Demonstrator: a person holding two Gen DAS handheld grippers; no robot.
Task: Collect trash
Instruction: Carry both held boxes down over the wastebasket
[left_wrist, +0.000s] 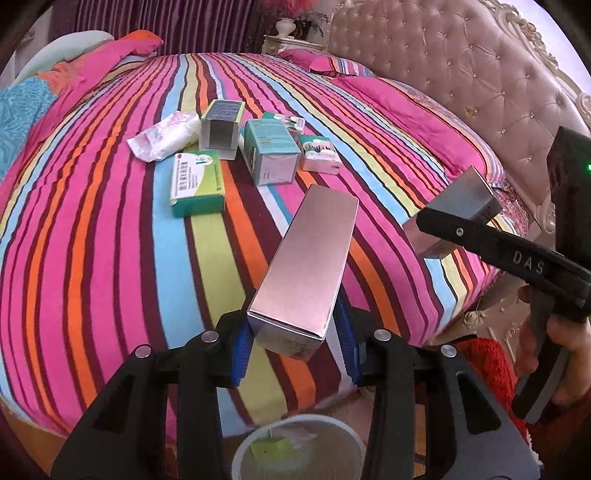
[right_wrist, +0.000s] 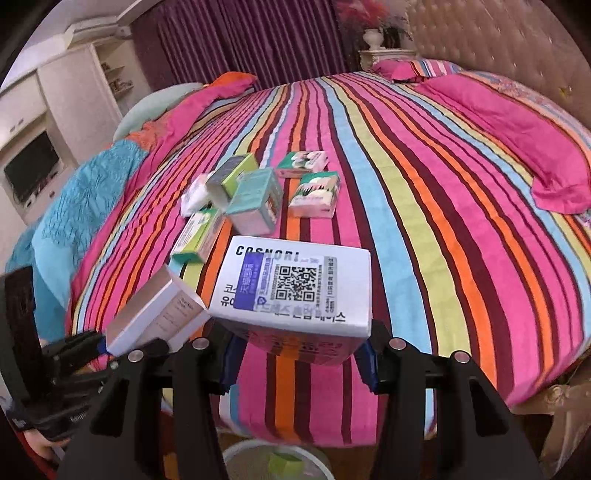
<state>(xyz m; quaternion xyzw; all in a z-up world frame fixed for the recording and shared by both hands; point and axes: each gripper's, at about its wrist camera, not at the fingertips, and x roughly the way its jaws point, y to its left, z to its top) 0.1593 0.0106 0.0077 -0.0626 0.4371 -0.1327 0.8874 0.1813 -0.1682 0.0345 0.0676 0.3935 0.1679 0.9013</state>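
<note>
**Two boxes in hand, bin below**

We have a carton in each gripper, both off the bed. The left gripper (left_wrist: 295, 354) is clamped on a long pink box (left_wrist: 306, 262), blue pads pressing its near end, the box jutting forward over the striped bedspread (left_wrist: 110, 240). The right gripper (right_wrist: 297, 360) is closed on a white box (right_wrist: 295, 288) with a QR label on top; from the left wrist view this same box shows as a grey carton (left_wrist: 461, 199) pinched in black fingers, well apart from ours.

A white bin (left_wrist: 295, 446) sits on the floor at the foot of the bed, directly under the left gripper, with something green already inside. It shows again at the bottom edge of the right wrist view (right_wrist: 277, 461), though most of it is cut off there and we cannot say how full it is.

Still on the bed, clustered near the middle: a green box (left_wrist: 197, 184), a teal box (left_wrist: 271, 151), an open grey box (left_wrist: 221, 129), two small tissue packs (left_wrist: 319, 153) and a crumpled white wrapper (left_wrist: 166, 136).

We judge this the carry step: both picks done, drop not yet made. Next calls for bringing each box over the bin mouth and opening the jaws, one at a time so the long box does not catch the rim. Then back for the cluster.
</note>
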